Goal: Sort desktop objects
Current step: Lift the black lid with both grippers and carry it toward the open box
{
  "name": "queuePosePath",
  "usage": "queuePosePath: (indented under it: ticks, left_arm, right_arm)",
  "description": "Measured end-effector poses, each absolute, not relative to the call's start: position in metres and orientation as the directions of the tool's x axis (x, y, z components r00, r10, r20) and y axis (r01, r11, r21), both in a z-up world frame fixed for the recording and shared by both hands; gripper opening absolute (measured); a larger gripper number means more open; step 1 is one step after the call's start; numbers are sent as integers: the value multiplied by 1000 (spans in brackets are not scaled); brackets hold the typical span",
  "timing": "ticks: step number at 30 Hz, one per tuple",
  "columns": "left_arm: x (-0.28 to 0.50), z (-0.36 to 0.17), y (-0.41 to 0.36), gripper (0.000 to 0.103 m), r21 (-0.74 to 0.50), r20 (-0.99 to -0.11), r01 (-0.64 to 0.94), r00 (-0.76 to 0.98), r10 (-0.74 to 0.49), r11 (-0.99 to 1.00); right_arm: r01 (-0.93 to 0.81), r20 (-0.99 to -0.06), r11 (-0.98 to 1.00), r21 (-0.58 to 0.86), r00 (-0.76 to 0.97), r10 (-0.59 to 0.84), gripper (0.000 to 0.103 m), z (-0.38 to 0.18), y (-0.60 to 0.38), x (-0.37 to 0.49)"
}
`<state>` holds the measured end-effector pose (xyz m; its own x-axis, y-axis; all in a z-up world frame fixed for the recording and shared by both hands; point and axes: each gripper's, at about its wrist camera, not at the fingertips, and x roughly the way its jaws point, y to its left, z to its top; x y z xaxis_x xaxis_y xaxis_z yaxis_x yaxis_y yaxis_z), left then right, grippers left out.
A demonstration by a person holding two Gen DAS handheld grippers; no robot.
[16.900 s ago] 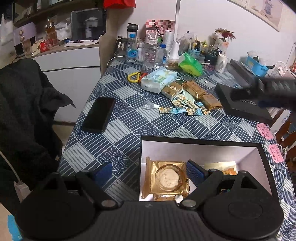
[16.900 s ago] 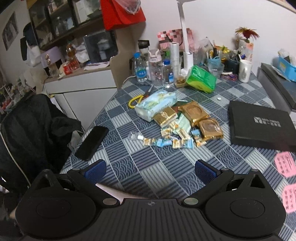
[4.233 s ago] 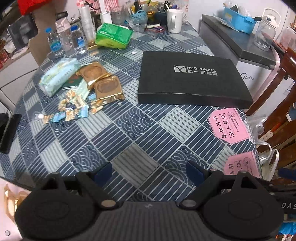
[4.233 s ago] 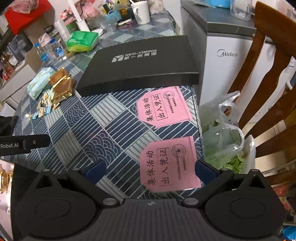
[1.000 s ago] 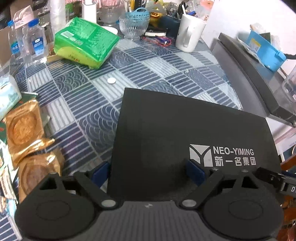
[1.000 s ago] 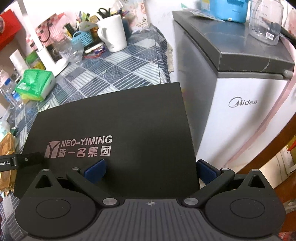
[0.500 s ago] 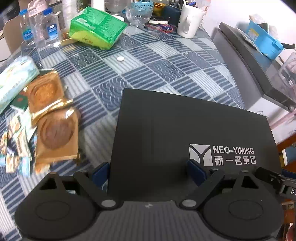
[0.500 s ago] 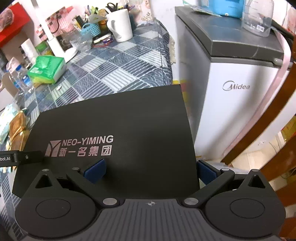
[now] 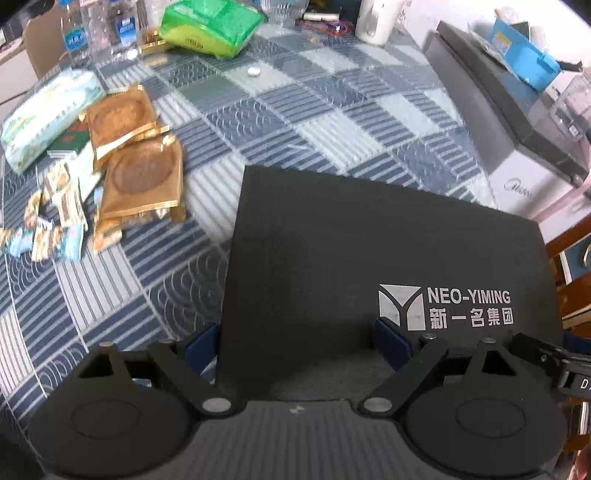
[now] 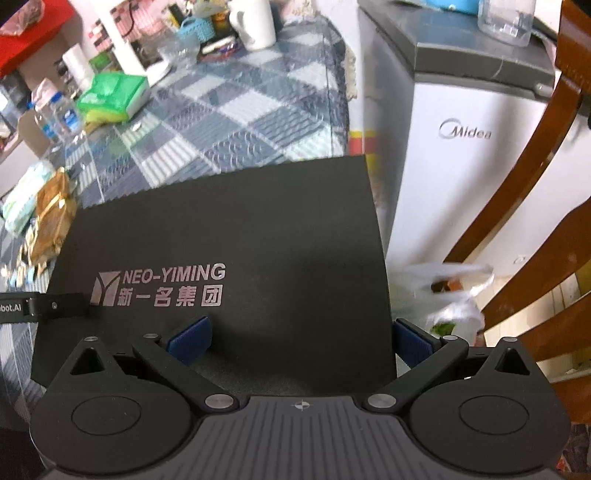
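Note:
A flat black box lid (image 9: 369,251) marked NEO-YIMING fills the lower middle of both views; it also shows in the right wrist view (image 10: 236,236). It is lifted off the table and carried between both grippers. My left gripper (image 9: 297,343) straddles its left near corner with wide-set jaws. My right gripper (image 10: 299,336) straddles its right near corner the same way. Gold mooncake packets (image 9: 142,173) and small candy wrappers (image 9: 55,221) lie on the blue patterned tablecloth (image 9: 314,103) to the left.
A green tissue pack (image 9: 207,22), water bottles (image 9: 96,26), a white mug (image 10: 255,22) and a pale tissue pack (image 9: 44,110) stand at the far side. A Midea fridge (image 10: 472,133) and a wooden chair (image 10: 535,184) are at the right.
The lid has been raised and carried back toward me and left, both grippers holding the same spots on it. More table, the snacks and the chair have come into view.

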<state>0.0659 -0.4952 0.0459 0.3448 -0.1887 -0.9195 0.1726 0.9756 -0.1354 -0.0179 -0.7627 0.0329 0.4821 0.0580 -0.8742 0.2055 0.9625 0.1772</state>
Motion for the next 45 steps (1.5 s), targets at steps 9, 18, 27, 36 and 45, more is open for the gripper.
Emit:
queuePosePath:
  ticks: [9, 18, 27, 36, 45]
  left_arm:
    - [71, 41, -472, 103, -215, -898, 169, 352, -263, 962]
    - [75, 32, -469, 103, -287, -878, 163, 349, -328, 944]
    - [53, 48, -476, 103, -229, -889, 156, 369, -272, 961]
    - [3, 69, -476, 103, -207, -889, 158, 383, -253, 966]
    - [-61, 90, -472, 103, -189, -887, 167, 393, -241, 968]
  right_arm:
    - [196, -867, 957, 213, 490, 93, 103, 30, -769, -20]
    - [232, -863, 942, 244, 495, 102, 103, 25, -773, -12]
    - [215, -865, 945, 245, 488, 114, 103, 37, -770, -32]
    - [195, -862, 948, 251, 491, 127, 103, 58, -769, -75]
    - [185, -860, 945, 269, 489, 149, 103, 79, -760, -139]
